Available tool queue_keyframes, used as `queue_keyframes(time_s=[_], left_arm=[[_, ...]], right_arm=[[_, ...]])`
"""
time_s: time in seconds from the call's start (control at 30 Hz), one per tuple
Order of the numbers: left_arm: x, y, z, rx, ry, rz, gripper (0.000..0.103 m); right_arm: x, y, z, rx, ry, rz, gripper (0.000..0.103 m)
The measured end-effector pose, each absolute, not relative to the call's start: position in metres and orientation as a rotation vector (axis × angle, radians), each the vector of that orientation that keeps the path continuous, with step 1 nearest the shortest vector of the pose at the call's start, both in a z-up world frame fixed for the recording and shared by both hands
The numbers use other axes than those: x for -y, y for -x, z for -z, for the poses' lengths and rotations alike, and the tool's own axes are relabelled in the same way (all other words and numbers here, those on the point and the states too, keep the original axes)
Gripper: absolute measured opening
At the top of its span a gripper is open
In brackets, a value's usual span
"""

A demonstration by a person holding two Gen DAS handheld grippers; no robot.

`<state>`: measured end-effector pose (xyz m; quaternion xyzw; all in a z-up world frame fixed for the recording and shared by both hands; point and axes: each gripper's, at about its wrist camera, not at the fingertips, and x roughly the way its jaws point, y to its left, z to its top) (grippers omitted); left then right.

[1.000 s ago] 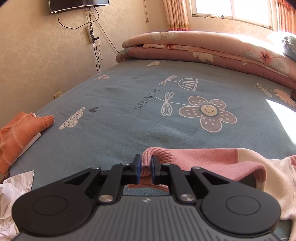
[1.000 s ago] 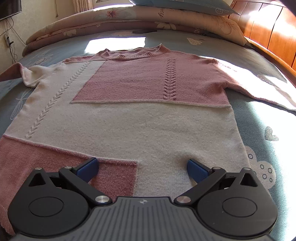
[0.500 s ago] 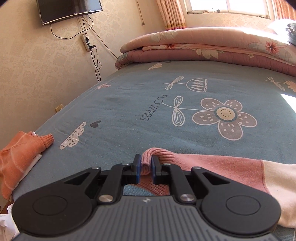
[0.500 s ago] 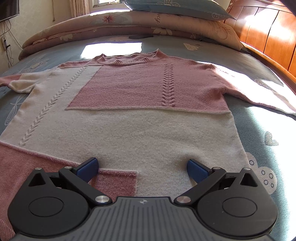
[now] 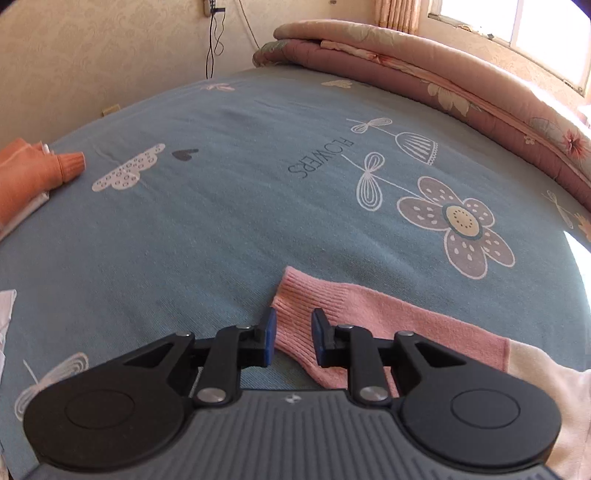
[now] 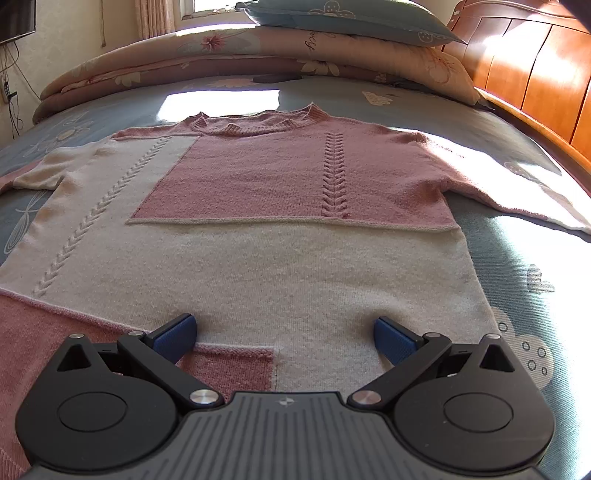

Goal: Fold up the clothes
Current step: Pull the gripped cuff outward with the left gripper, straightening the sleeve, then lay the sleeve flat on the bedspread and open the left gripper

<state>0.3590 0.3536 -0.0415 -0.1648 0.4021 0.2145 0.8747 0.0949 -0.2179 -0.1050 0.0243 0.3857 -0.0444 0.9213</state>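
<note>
- Blue bedsheet [image 5: 229,221] printed with flowers and the word FLOWERS covers the bed, with a folded floral quilt [image 5: 424,70] piled along its far edge under the window.
- Wooden headboard [image 6: 524,74] and a blue pillow [image 6: 343,18] show on the right-wrist view, beyond the quilt.
- Spread flat on the sheet, front up, lies my pink-and-cream sweater [image 6: 280,266], collar toward the quilt and both arms stretched out to the sides.
- Its pink sleeve [image 5: 388,325] reaches across the sheet in the left-wrist view, the ribbed cuff [image 5: 295,310] lying flat on the bed.
- My left tool [image 5: 293,338] is opening: the cuff's edge sits between the blue pads, with a gap on each side, so nothing is pinched.
- My right tool [image 6: 284,338] stands spread wide above the sweater's lower cream panel, near the hem, gripping nothing.
- An orange garment [image 5: 33,177] rests at the sheet's left edge, well apart from the sleeve.
- White cloth [image 5: 5,314] peeks in at the left border.
</note>
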Motion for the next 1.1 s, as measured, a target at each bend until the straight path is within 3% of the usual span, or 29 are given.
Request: queue_keyframes(time_s=[0.23, 0.3, 0.37, 0.5, 0.53, 0.6, 0.63, 0.67, 0.8, 0.93, 1.1], left_arm=[[-0.368, -0.335, 0.081, -0.859, 0.666, -0.410, 0.027], [-0.372, -0.334, 0.086, -0.815, 0.727, -0.408, 0.035], [-0.374, -0.335, 0.089, -0.767, 0.785, -0.384, 0.060], [-0.370, -0.340, 0.091, -0.714, 0.810, -0.390, 0.062], [-0.368, -0.341, 0.093, -0.709, 0.802, -0.389, 0.059], [-0.359, -0.346, 0.092, -0.722, 0.700, -0.430, 0.042], [-0.355, -0.349, 0.092, -0.739, 0.636, -0.460, 0.019], [-0.351, -0.351, 0.091, -0.749, 0.590, -0.485, 0.007], [-0.353, -0.351, 0.083, -0.714, 0.520, -0.548, 0.005], [-0.355, -0.349, 0.079, -0.726, 0.499, -0.623, 0.014], [-0.333, -0.340, 0.062, -0.751, 0.386, -0.617, 0.013]], right_arm=[[0.218, -0.094, 0.105, -0.790, -0.052, 0.090, 0.103], [0.218, -0.093, 0.104, -0.791, -0.055, 0.091, 0.103], [0.218, -0.093, 0.104, -0.791, -0.056, 0.090, 0.103], [0.218, -0.094, 0.105, -0.790, -0.058, 0.091, 0.103], [0.218, -0.094, 0.105, -0.789, -0.057, 0.091, 0.103], [0.218, -0.094, 0.105, -0.788, -0.055, 0.091, 0.103], [0.218, -0.094, 0.105, -0.788, -0.055, 0.091, 0.103], [0.218, -0.094, 0.105, -0.788, -0.055, 0.090, 0.103], [0.218, -0.093, 0.105, -0.788, -0.054, 0.090, 0.103], [0.219, -0.092, 0.104, -0.792, -0.056, 0.089, 0.103], [0.218, -0.091, 0.102, -0.798, -0.063, 0.084, 0.103]])
